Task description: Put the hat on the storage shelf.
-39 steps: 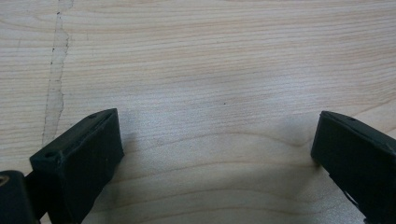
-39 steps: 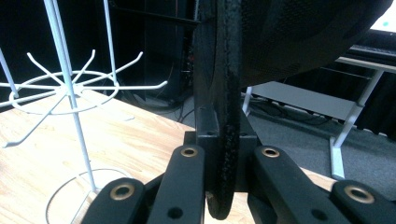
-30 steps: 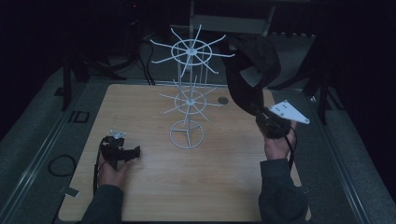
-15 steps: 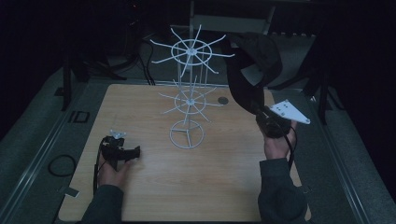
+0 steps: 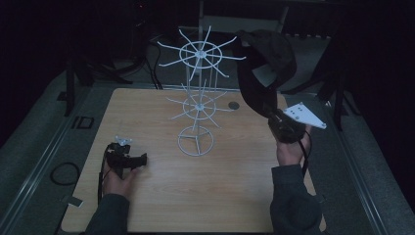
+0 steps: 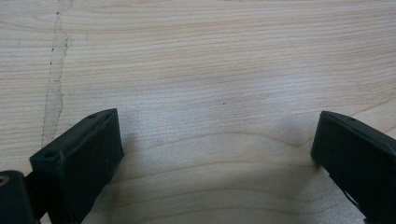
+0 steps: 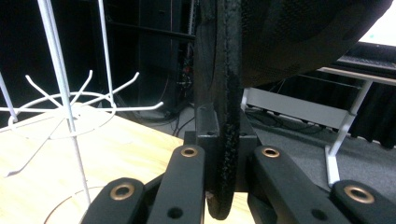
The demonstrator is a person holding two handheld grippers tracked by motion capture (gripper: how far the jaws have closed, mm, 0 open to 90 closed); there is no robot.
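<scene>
A white wire rack (image 5: 198, 105) with two tiers of hooks stands on the wooden table (image 5: 220, 196), a little back from its middle. My right gripper (image 5: 274, 117) is raised at the table's right side, shut on the brim of a dark cap (image 5: 266, 58). The cap hangs in the air just right of the rack's top tier. In the right gripper view the brim (image 7: 226, 93) runs edge-on between the closed jaws of that gripper (image 7: 227, 140), with the rack (image 7: 65, 107) to the left. My left gripper (image 5: 142, 159) rests low at the front left, open over bare wood (image 6: 210, 70), nothing between its jaws.
A small dark disc (image 5: 234, 105) lies on the table behind the rack, to its right. Cable loops (image 5: 63, 172) lie on the grey floor left of the table. Dark stands and a white frame (image 7: 345, 126) sit behind the table.
</scene>
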